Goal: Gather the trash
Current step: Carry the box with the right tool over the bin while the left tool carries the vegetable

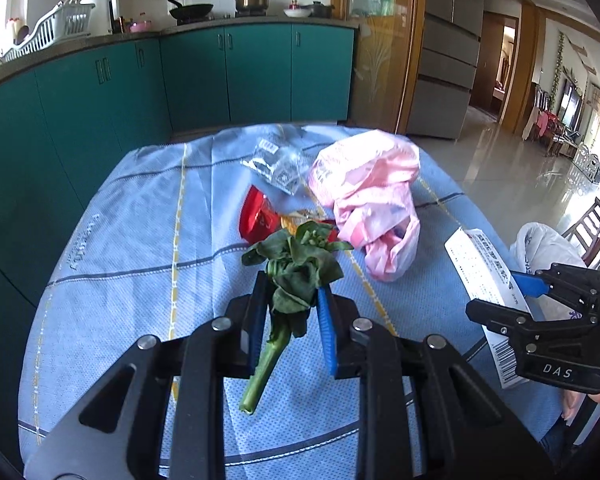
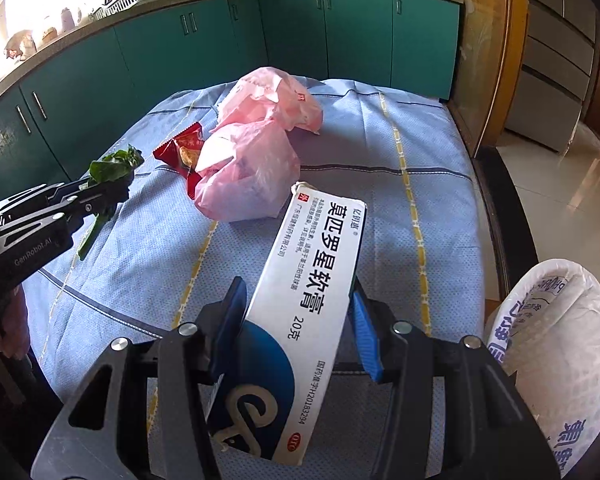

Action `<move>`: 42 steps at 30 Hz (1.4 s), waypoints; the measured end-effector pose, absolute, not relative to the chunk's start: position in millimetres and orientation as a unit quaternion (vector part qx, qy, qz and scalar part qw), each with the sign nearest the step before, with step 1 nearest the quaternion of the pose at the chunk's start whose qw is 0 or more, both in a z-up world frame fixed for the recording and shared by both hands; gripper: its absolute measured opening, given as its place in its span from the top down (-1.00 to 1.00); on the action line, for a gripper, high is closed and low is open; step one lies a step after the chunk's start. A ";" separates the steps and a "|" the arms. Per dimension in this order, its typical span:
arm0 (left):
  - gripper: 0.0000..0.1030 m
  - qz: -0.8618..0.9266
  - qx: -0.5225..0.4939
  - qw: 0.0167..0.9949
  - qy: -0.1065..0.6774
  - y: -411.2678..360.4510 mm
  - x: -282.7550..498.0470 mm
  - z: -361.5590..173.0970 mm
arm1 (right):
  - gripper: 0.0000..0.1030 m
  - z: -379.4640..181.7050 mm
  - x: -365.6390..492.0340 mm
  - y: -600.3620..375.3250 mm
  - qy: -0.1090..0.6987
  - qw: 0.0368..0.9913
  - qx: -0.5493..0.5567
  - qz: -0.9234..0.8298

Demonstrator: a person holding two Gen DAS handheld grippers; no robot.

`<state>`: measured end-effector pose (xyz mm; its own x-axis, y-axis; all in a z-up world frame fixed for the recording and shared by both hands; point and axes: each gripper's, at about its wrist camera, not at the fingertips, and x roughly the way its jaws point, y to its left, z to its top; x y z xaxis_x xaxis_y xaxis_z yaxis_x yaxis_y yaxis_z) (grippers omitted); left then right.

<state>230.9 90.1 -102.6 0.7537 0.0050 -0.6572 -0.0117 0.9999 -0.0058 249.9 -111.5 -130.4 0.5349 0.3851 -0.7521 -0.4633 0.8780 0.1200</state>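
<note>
While the left tool (image 1: 291,300) clamps a wilted green vegetable stalk (image 1: 288,280) above the bench (image 1: 140,240), the right tool (image 2: 300,312) grips a white medicine box (image 2: 312,280); pink plastic bag (image 1: 368,196) and red wrapper (image 1: 258,216) lie at 12 o'clock, white bag (image 2: 560,360) at 3.

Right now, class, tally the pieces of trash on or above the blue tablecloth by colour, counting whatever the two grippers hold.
Pink: 1, plastic bag
Red: 1, snack wrapper
Green: 1, vegetable stalk
Clear: 1, plastic wrapper
White and blue: 1, medicine box
Total: 5
</note>
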 end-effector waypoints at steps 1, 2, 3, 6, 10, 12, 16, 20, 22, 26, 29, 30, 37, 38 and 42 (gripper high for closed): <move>0.52 0.005 -0.004 0.938 0.347 89.5 229.2 -100.8 | 0.01 -128.1 248.8 -112.6 0.412 0.877 -0.046 0.244; 0.52 0.008 -0.001 0.940 0.340 88.2 226.9 -97.7 | 0.01 -125.2 247.1 -114.5 0.407 0.879 -0.043 0.245; 0.52 0.010 0.002 0.943 0.333 88.0 226.0 -95.7 | 0.01 -122.7 244.4 -116.4 0.402 0.881 -0.041 0.246; 0.52 0.013 0.006 0.950 0.312 85.1 219.3 -87.0 | 0.01 -113.1 237.9 -124.5 0.384 0.888 -0.033 0.250; 0.52 0.014 0.006 0.955 0.295 81.9 214.4 -79.5 | 0.01 -104.1 232.0 -136.7 0.367 0.897 -0.023 0.245; 0.52 0.013 0.007 0.956 0.292 79.5 213.6 -77.9 | 0.01 -102.0 231.2 -142.6 0.362 0.900 -0.018 0.241; 0.52 0.009 0.008 0.958 0.288 71.7 213.0 -75.7 | 0.01 -94.5 229.7 -161.6 0.347 0.909 -0.003 0.230; 0.52 -0.001 0.001 0.960 0.281 58.7 211.6 -69.2 | 0.01 -91.0 225.7 -180.9 0.337 0.917 0.004 0.214; 0.52 -0.009 -0.005 0.960 0.278 49.0 211.9 -65.4 | 0.01 -89.5 223.8 -191.9 0.334 0.921 0.011 0.203; 0.52 -0.038 -0.017 0.960 0.276 23.2 212.8 -59.6 | 0.01 -86.8 220.1 -224.3 0.328 0.928 0.029 0.175; 0.52 -0.055 -0.012 0.960 0.275 1.0 213.9 -59.8 | 0.01 -85.8 217.5 -246.4 0.325 0.932 0.040 0.154; 0.52 -0.062 -0.011 0.959 0.277 -8.0 214.8 -60.5 | 0.01 -85.5 215.9 -258.9 0.324 0.934 0.048 0.143; 0.52 -0.100 -0.009 0.953 0.286 -65.5 220.2 -69.8 | 0.01 -91.6 205.2 -316.2 0.324 0.941 0.064 0.076; 0.52 -0.105 -0.008 0.952 0.288 -73.0 221.4 -71.7 | 0.01 -94.5 204.3 -323.3 0.328 0.941 0.062 0.062; 0.52 -0.130 0.006 0.946 0.298 -111.1 225.2 -85.2 | 0.01 -109.3 202.2 -350.5 0.346 0.935 0.072 0.028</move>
<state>225.2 -111.1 -85.2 0.7881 -0.2430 -0.5655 0.2505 0.9659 -0.0660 202.2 -350.5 -109.3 0.7591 0.1012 -0.6430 -0.0018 0.9882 0.1534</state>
